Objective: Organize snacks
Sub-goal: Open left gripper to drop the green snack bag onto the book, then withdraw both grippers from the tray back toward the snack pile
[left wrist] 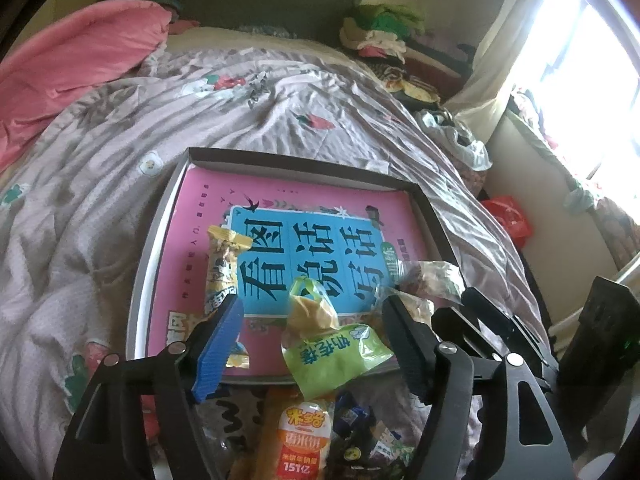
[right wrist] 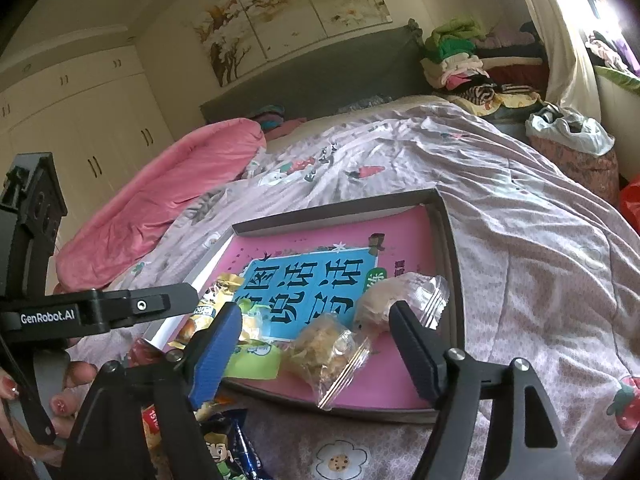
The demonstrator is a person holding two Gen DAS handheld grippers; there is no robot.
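I am working over a bed covered by a wrinkled pale quilt (left wrist: 280,120) printed with strawberries and flowers. A pink blanket (left wrist: 76,60) is bunched at the far left by the grey headboard (right wrist: 320,76), and a pile of folded clothes (left wrist: 380,32) sits at the far right corner near the bright window (left wrist: 580,60). From the right wrist view I see white wardrobes (right wrist: 80,120) along the left wall and a painting of trees (right wrist: 288,12) above the headboard.

A shallow grey tray (left wrist: 160,216) lies on the quilt with a pink book (left wrist: 320,200) flat inside it. The snacks rest on that book: a yellow packet (left wrist: 224,256) at the left, a green packet (left wrist: 332,352) at the near edge, and two clear-wrapped pastries (right wrist: 332,348) towards the right. More packets, among them an orange rice cracker bag (left wrist: 296,432), lie on the quilt just in front of the tray.

My left gripper (left wrist: 312,332) hangs with its jaws spread apart around the green packet, the pads not pressing it. My right gripper (right wrist: 316,340) likewise stands wide over the nearer pastry, gripping nothing. A hand (right wrist: 68,392) with painted nails shows at the lower left of the right wrist view.
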